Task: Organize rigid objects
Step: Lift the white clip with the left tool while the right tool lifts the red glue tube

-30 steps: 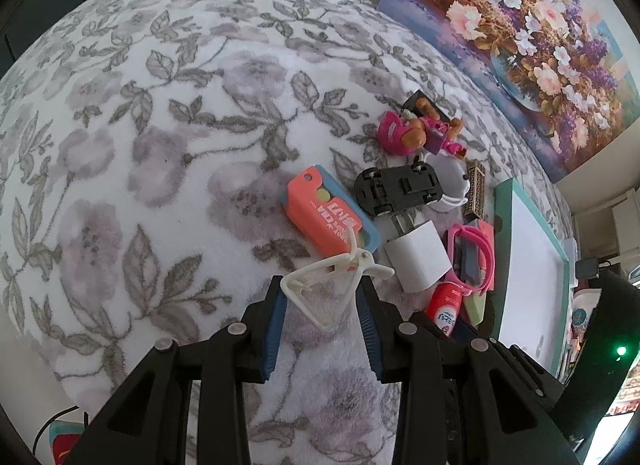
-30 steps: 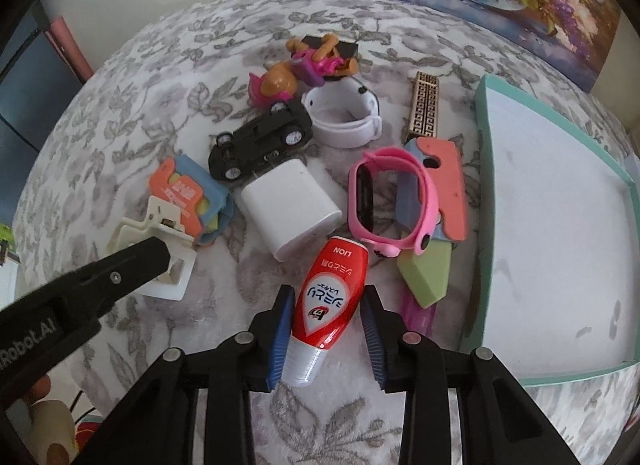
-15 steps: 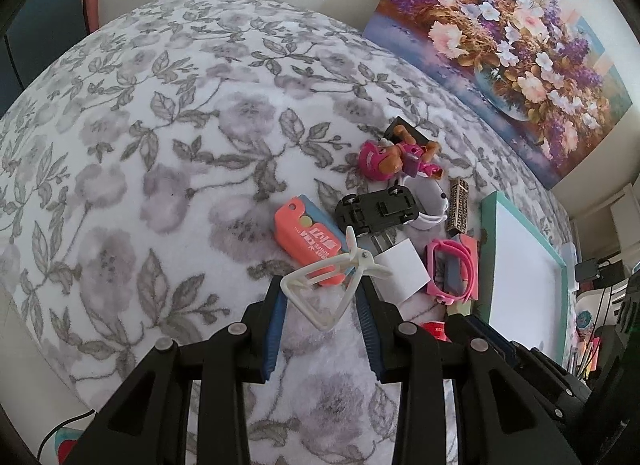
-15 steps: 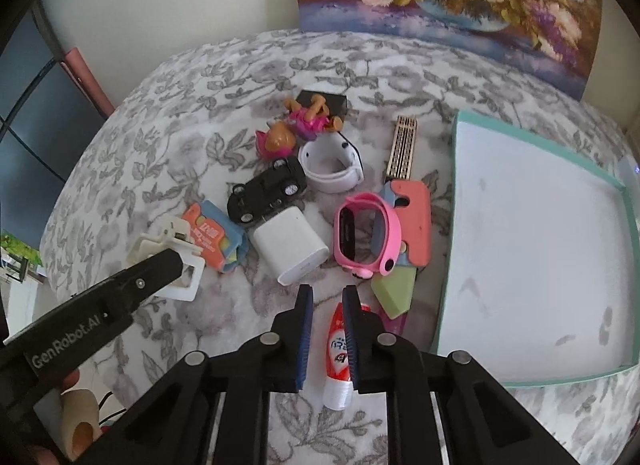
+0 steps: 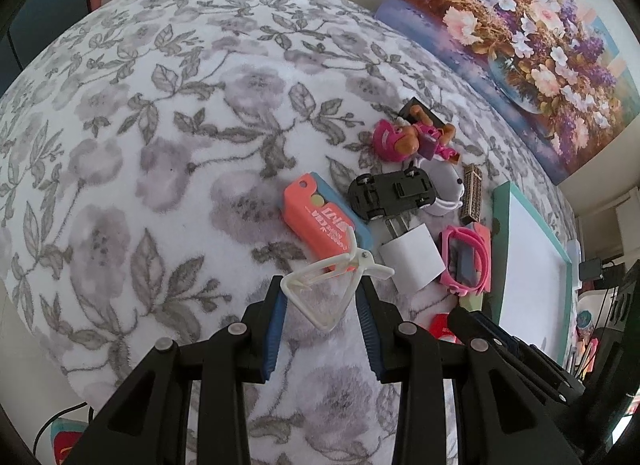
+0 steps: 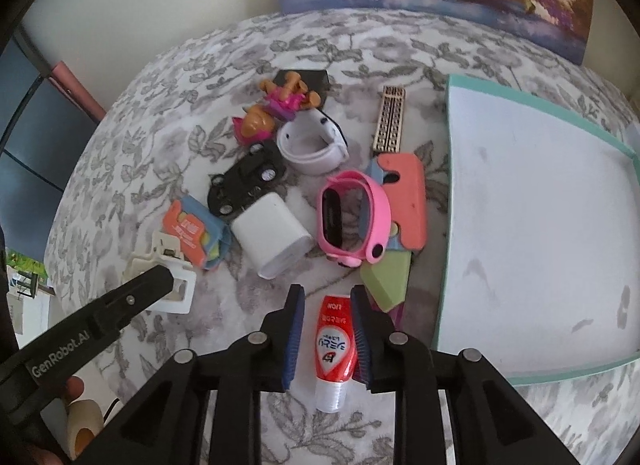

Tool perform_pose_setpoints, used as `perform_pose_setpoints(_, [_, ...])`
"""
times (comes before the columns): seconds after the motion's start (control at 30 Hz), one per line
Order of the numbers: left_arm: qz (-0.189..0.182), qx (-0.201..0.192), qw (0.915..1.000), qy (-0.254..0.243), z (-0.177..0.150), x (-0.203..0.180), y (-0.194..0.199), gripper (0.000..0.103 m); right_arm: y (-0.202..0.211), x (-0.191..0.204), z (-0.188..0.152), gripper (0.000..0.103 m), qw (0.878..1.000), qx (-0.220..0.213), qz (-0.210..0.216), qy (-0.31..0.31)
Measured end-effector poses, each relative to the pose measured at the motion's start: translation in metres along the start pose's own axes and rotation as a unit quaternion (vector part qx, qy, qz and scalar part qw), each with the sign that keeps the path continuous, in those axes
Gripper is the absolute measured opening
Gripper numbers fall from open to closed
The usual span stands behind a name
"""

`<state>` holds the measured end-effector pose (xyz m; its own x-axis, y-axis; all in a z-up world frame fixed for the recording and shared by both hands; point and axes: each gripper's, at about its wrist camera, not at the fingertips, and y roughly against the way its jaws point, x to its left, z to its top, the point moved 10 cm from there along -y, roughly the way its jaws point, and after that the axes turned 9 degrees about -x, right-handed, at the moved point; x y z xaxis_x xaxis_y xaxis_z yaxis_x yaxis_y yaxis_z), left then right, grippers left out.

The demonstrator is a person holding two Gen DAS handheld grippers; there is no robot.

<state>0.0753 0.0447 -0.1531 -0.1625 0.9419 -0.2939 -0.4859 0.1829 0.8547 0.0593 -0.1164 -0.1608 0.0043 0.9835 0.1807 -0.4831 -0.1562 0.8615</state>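
- Left wrist view: the left gripper [image 5: 322, 299] is clamped on a white plastic clip [image 5: 332, 285], a thin open frame with a metal pin at its hinge and two prongs flaring out past the fingertips.
- The clip is held just above the floral blanket [image 5: 160, 145], at the near edge of the pile, overlapping the orange and blue card case [image 5: 320, 217] from this angle.
- Beyond lie a white charger block [image 5: 412, 257], an upturned black toy car [image 5: 390, 191], a pink watch [image 5: 466, 261] and a pink toy figure [image 5: 412, 137].
- The teal-rimmed tray [image 5: 500, 225] runs off to the right; the red tube [image 5: 440, 325] is mostly hidden behind the other tool's finger.
- Right wrist view: the right gripper [image 6: 326, 331] straddles the red tube [image 6: 334, 341], which lies on the blanket with its clear cap toward the camera.
- Its pads sit close beside the tube; whether they press it, I cannot tell.
- The left tool's finger covers much of the clip [image 6: 160, 265].
- A green wedge [image 6: 388, 279] is partly tucked under the watch [image 6: 352, 221] and a coral piece [image 6: 404, 197].
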Motion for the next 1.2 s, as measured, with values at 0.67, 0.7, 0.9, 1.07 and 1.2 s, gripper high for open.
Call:
perform_pose_setpoints(0.67, [0.004, 0.057, 0.9983, 0.010, -0.017, 0.004, -0.030, 0.037, -0.025, 0.016, -0.032, 0.041, 0.994, 0.063, -0.028, 0.081])
perform_pose_setpoints(0.7, [0.005, 0.058, 0.9982, 0.010, -0.018, 0.005, -0.031, 0.036, -0.025, 0.017, -0.033, 0.041, 0.994, 0.063, -0.030, 0.085])
perform_pose_setpoints(0.9, [0.016, 0.052, 0.9985, -0.005, -0.016, 0.002, -0.036, 0.036, -0.024, 0.018, -0.040, 0.041, 0.992, 0.068, -0.039, 0.094])
perform_pose_setpoints(1.07, [0.021, 0.050, 0.9984, -0.015, -0.015, -0.002, -0.039, 0.036, -0.022, 0.016, -0.043, 0.041, 0.992, 0.065, -0.043, 0.104])
perform_pose_setpoints(1.2, [0.021, 0.049, 0.9984, -0.018, -0.014, -0.006, -0.041, 0.033, -0.023, 0.019, -0.044, 0.041, 0.991, 0.064, -0.044, 0.109])
